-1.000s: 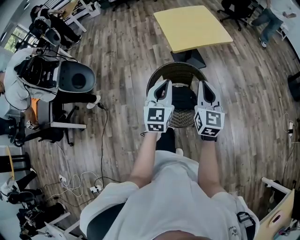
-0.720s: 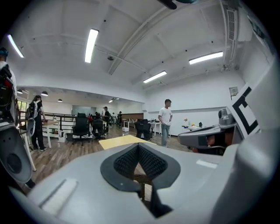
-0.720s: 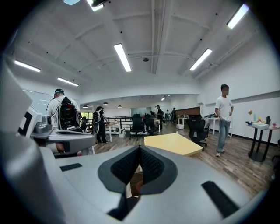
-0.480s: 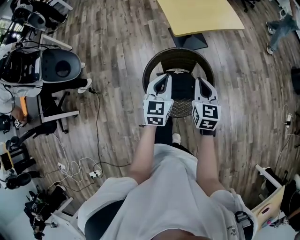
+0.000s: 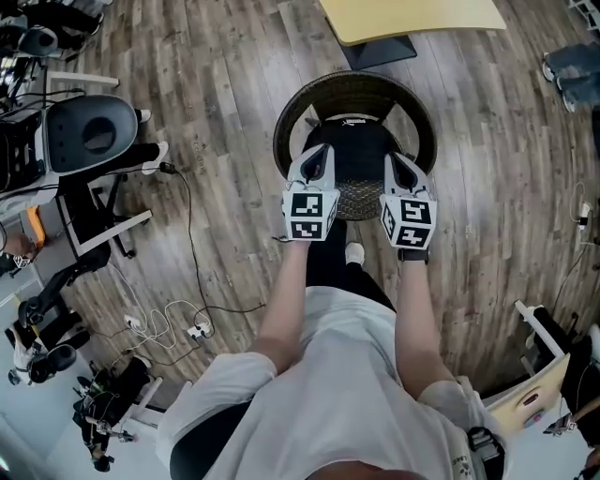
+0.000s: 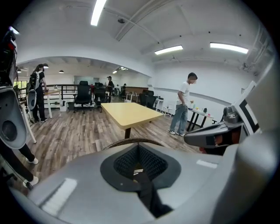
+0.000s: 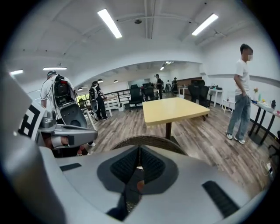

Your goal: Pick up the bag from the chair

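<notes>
Black bag (image 5: pixel 359 157) sitting in the chair (image 5: pixel 352 86)!
It lies slumped across the middle of the round, dark woven seat, ringed by the rim.

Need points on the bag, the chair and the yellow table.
bag (image 5: pixel 358 161): head view, middle of its black upper side.
chair (image 5: pixel 349 89): head view, far part of the woven rim.
yellow table (image 5: pixel 412 17): head view, the tabletop.
</notes>
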Available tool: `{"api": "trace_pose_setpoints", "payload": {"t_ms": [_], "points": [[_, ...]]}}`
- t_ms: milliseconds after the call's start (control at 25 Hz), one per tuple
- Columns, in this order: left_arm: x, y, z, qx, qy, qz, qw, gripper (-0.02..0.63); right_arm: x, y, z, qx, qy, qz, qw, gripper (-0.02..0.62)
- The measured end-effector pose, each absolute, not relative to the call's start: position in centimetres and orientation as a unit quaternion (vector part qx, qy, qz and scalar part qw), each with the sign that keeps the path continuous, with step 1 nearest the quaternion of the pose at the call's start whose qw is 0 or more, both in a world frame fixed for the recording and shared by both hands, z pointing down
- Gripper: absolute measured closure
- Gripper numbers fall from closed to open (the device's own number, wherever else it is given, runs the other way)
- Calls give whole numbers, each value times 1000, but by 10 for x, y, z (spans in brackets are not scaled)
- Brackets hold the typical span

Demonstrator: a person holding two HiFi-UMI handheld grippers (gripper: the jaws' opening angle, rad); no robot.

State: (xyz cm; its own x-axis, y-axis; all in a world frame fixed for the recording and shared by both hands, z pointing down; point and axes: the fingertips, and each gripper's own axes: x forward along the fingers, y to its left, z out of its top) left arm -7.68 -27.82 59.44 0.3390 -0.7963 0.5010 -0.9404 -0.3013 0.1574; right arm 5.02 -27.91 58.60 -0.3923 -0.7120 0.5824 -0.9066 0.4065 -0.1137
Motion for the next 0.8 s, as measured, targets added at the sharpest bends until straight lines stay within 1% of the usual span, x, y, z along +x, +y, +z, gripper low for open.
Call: {"api": "trace_pose_setpoints", "payload": {"t_ms": [280,360,640,800], "points": [[-76,-288,690,779,-517,224,276,577,55,-291,678,482,-787,258,286,589],[-74,-289,719,772,-506,245,296,555,60,-292,704,473,-782,270,302,589],[-79,-286,811,750,-477,297,349,508,76,-292,797,446,-761,313,352,585],[-84,-279,866,735,-454,334,377,467,87,-293,845,435,-747,334,376,553]]}}
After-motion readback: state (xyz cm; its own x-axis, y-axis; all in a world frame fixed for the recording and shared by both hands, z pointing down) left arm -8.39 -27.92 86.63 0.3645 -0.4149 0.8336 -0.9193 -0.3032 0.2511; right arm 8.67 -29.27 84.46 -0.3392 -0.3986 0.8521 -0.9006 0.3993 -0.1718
